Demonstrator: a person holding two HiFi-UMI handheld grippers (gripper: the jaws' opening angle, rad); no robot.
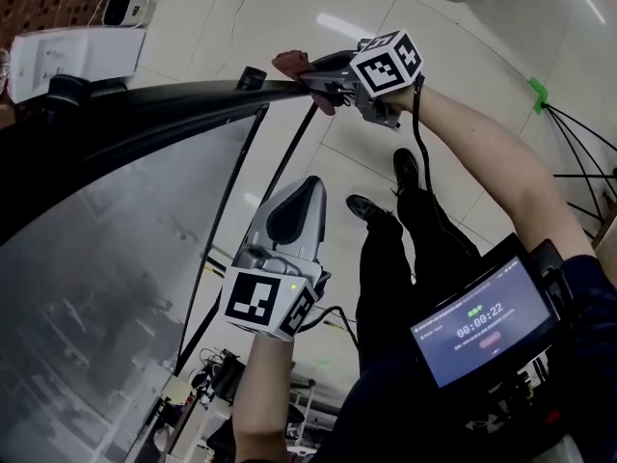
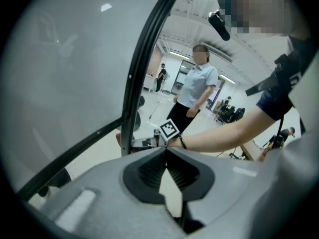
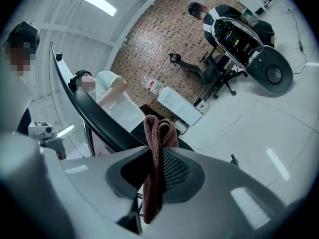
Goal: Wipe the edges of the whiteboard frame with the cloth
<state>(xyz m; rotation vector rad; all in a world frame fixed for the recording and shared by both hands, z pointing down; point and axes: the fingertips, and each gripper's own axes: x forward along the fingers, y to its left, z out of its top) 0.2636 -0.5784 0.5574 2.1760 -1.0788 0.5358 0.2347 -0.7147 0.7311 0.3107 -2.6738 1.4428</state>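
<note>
At the left of the head view, the whiteboard [image 1: 106,258] fills most of the space, grey and shiny. Its dark whiteboard frame [image 1: 174,99] runs along the top from the left side to the upper middle. From that corner a thin side edge drops toward the lower left. Past the top edge there is tiled floor [image 1: 289,8] with lots of open room. A white box [image 1: 67,56] sits at the upper left.

In the lower middle, the left gripper [image 1: 307,189] is near the side edge. Its jaws meet at the tips and nothing is between them.

At the upper middle, the dark red cloth [image 1: 289,63] sits on the corner of the top edge. The right gripper [image 1: 318,75] pinches it tight.

At the lower right, a screen [image 1: 487,321] on the person's chest reads "00:00:22". Thin black stand legs [image 1: 578,152] crowd the right side
</note>
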